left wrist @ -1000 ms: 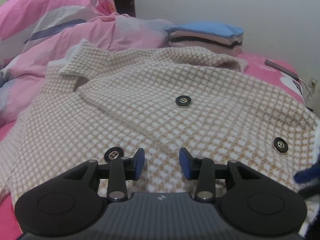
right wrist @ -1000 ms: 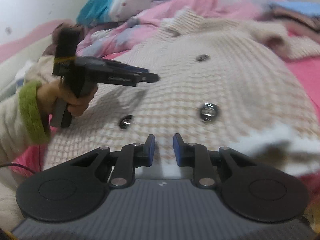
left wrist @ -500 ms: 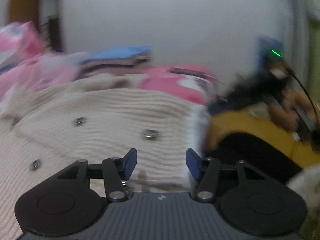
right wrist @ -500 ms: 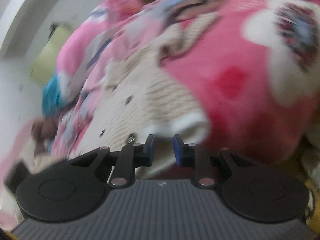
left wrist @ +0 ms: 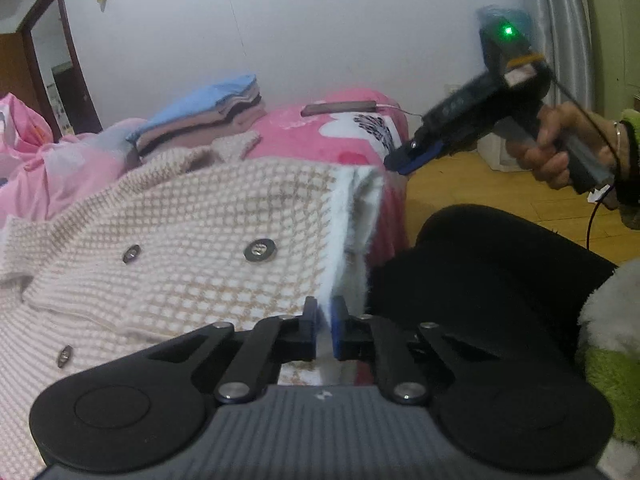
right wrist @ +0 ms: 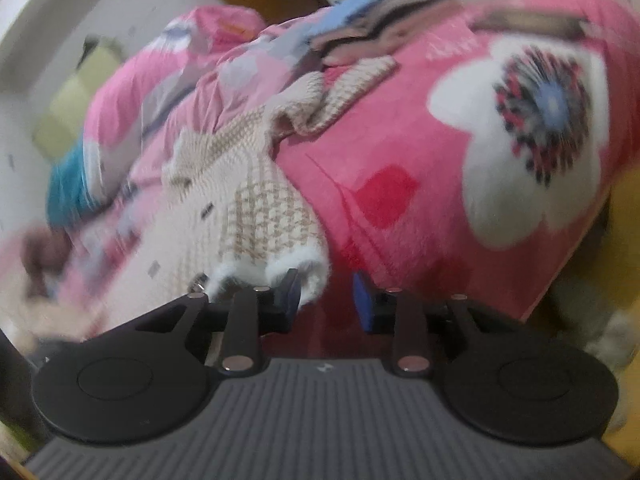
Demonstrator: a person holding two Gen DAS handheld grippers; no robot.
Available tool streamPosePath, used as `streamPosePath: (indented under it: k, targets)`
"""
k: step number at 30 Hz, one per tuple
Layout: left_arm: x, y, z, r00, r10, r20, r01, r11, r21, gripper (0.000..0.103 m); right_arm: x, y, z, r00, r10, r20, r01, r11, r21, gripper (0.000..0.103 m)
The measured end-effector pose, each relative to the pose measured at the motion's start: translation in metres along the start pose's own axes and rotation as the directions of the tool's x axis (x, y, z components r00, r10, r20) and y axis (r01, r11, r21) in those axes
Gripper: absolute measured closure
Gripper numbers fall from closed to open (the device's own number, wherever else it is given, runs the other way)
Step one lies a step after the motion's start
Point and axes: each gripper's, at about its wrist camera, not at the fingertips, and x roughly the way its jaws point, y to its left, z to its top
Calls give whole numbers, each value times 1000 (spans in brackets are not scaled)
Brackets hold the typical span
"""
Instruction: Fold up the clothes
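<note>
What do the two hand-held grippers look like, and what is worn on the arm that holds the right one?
Each gripper, left and right, has a grey ribbed body, black linkage arms with silver pivots, round black discs and blue pads. From outside, the right gripper carries a green light, a yellow band and a black cable. The arm wears a fluffy green cuff and a bracelet.

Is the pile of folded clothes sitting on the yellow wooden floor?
No, the pile of folded clothes with the blue piece on top rests on the pink flowered blanket covering the bed.
</note>
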Motion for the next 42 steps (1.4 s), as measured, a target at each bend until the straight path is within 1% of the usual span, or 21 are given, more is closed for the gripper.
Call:
streamPosePath:
  k: [2,4,6,8,12,15,16,20,24,26,27,28,29,30,31,33,34,36,38,41,42]
  targets:
    - [-2,3,0,1000,4,-7,-4,1000,-1,97,2,9,1,1000,-26,6,27,994,-107,71]
    - [-2,3,-3,1000,7,-23,-7,1000,5,97,3,21,1,998,-64,15,66,970,-233,70]
    - [1,2,-6,999,3,-37,-3,1000,-4,97,6,39,-5,993,-107,40,114,910,-399,70]
    - [4,1,-7,999,-2,-44,1,1000,-6,97,9,57,-14,987,-144,73,160,816,-556,66]
    - [8,0,-10,999,-9,-53,9,1000,-8,96,23,86,-40,973,-185,140,222,561,-798,59]
    - [9,-1,-12,999,-11,-53,10,1000,-10,96,35,96,-55,961,-203,188,257,410,-875,59]
    - [9,-1,-13,999,-11,-52,11,1000,-13,95,39,98,-57,958,-207,199,266,382,-885,59]
    - [11,0,-15,999,-14,-49,13,1000,-21,95,46,102,-62,954,-202,223,277,303,-912,61]
    - [11,3,-16,999,-23,-46,21,999,-42,94,46,109,-76,948,-188,257,292,192,-937,62]
    - [12,4,-16,999,-26,-46,24,999,-49,94,49,108,-79,936,-192,294,326,167,-930,63]
    - [12,4,-16,999,-25,-47,23,999,-48,94,49,106,-75,922,-199,332,367,175,-914,71]
    - [12,4,-16,999,-24,-47,22,999,-46,94,49,104,-71,905,-209,370,408,188,-893,88]
    - [11,3,-16,999,-21,-49,19,999,-41,94,46,101,-62,885,-225,408,455,228,-861,94]
    - [12,2,-15,998,-18,-52,17,999,-31,94,39,97,-49,876,-236,421,478,307,-823,94]
    - [12,0,-15,998,-16,-54,15,1000,-22,94,33,92,-39,887,-232,399,461,395,-795,94]
    - [13,-2,-14,998,-10,-61,10,1000,-3,94,27,82,-28,912,-213,350,409,521,-749,96]
    - [13,-2,-13,998,-8,-64,8,1000,7,94,24,78,-24,921,-204,331,386,568,-727,98]
    - [13,-3,-13,998,-5,-68,7,1000,20,94,28,72,-28,924,-214,315,381,573,-726,98]
    - [14,-3,-14,998,-7,-69,8,1000,22,92,39,53,-26,946,-228,232,325,634,-702,98]
    - [14,-4,-14,997,-3,-73,5,1000,26,91,30,32,-17,966,-167,197,255,731,-632,92]
    - [14,-4,-14,997,-2,-72,4,1000,28,90,24,27,-12,971,-148,187,234,755,-613,82]
